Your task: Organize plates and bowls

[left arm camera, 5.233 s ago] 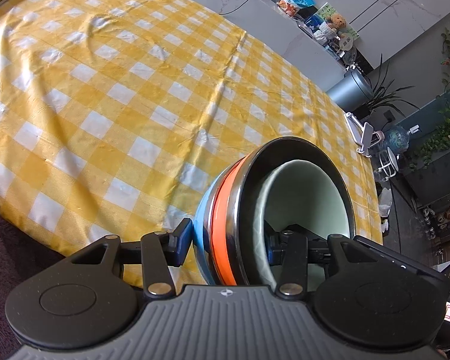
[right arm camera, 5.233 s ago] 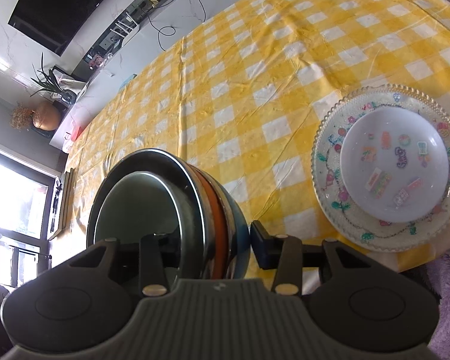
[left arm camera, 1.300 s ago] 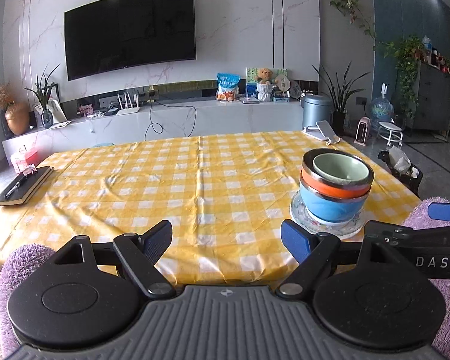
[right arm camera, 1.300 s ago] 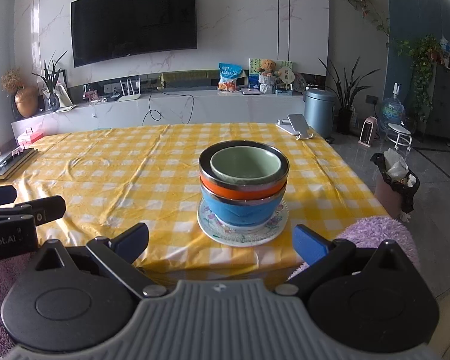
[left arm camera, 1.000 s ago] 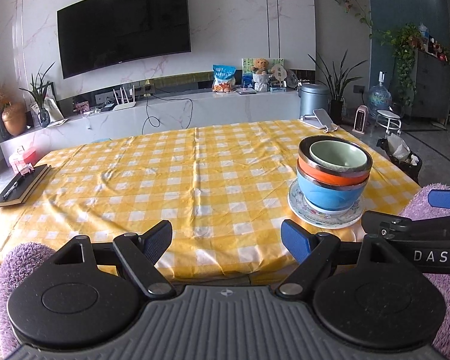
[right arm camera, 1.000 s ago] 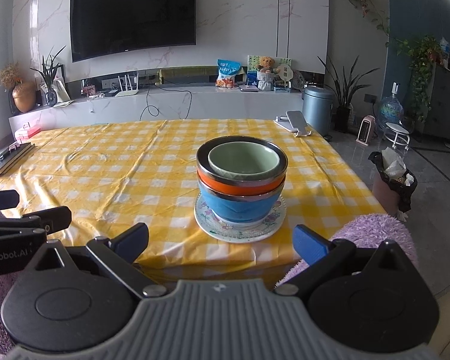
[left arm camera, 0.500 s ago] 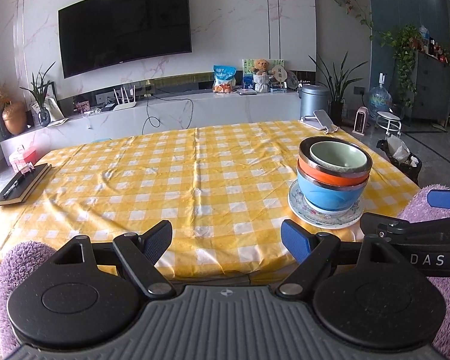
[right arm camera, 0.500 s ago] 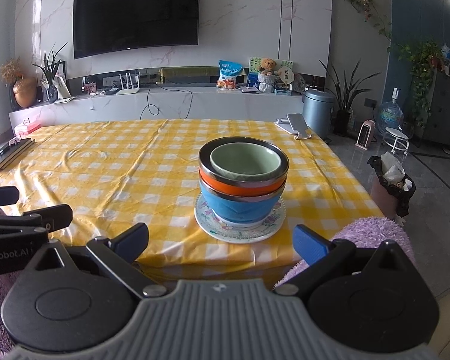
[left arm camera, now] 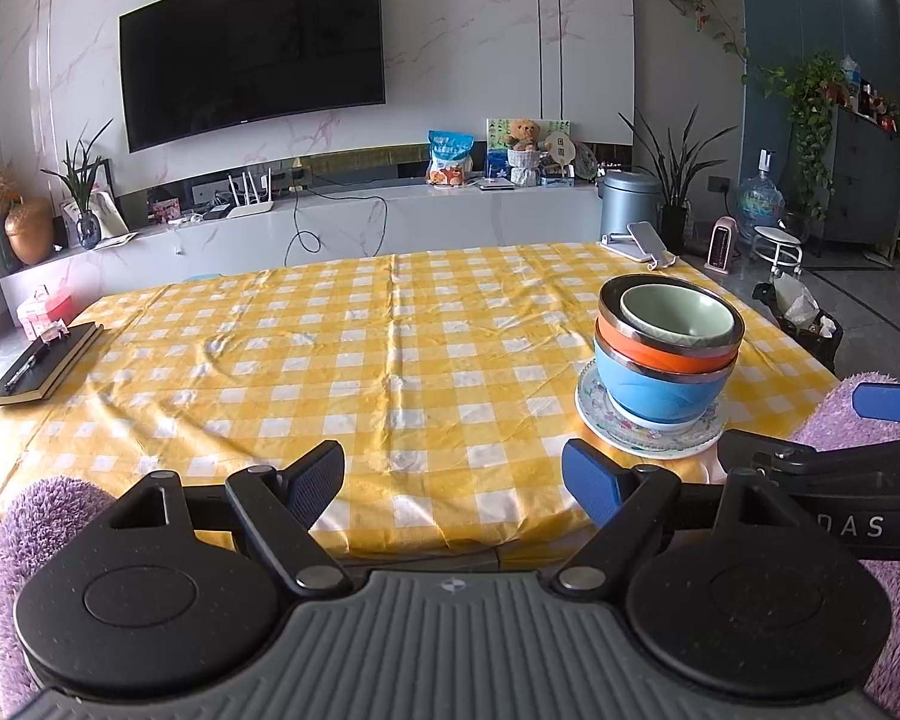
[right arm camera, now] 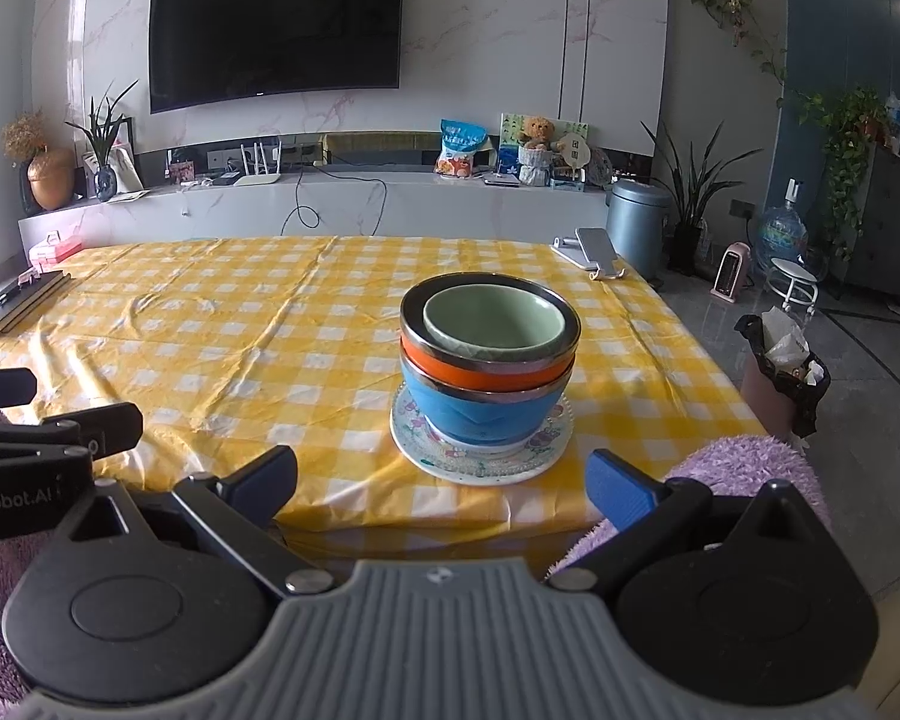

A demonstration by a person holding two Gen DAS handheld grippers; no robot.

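Note:
A stack stands near the table's front right edge: a patterned plate (right arm camera: 480, 463) at the bottom, then a blue bowl (right arm camera: 480, 411), an orange bowl (right arm camera: 480, 373) and a pale green bowl (right arm camera: 493, 318) nested on top. The stack also shows in the left wrist view (left arm camera: 660, 384). My left gripper (left arm camera: 453, 483) is open and empty, held back off the table's front edge, left of the stack. My right gripper (right arm camera: 441, 483) is open and empty, in front of the stack and clear of it.
The table has a yellow checked cloth (left arm camera: 330, 360). A black notebook with a pen (left arm camera: 42, 369) lies at its left edge, a phone on a stand (right arm camera: 594, 249) at the far right corner. Purple fluffy seats (right arm camera: 744, 468) sit at the front. A bin (right arm camera: 783, 366) stands on the floor right.
Five seconds ago both grippers were shut on the tilted bowl stack above the table. Now the stack stands on the plates and both grippers are open; in the last second little has moved.

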